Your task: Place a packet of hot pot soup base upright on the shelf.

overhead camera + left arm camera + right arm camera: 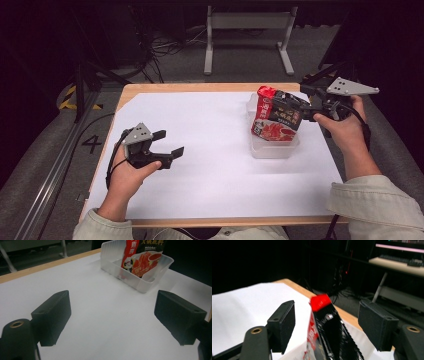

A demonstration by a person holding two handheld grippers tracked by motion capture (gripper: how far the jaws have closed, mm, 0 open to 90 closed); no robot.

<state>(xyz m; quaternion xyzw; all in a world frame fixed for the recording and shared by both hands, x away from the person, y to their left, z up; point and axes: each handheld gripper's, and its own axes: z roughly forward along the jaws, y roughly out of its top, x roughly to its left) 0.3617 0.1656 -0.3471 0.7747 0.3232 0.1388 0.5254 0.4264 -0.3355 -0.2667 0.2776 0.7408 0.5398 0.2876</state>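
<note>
High view: right gripper [306,106] jaws spread, nothing pinched; red sauce packet [275,119] stands betw. them, leaning in clear plastic tub [274,148]. Best back off straight w/o brushing packet. Left gripper [170,143] spread wide, well apart.

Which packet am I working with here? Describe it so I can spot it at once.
Start at the white sheet covering the table, then go to its far right side, where a clear plastic bin sits. The packet stands upright inside it: glossy red and black, with a red top edge, the one colourful thing on the sheet.
</note>
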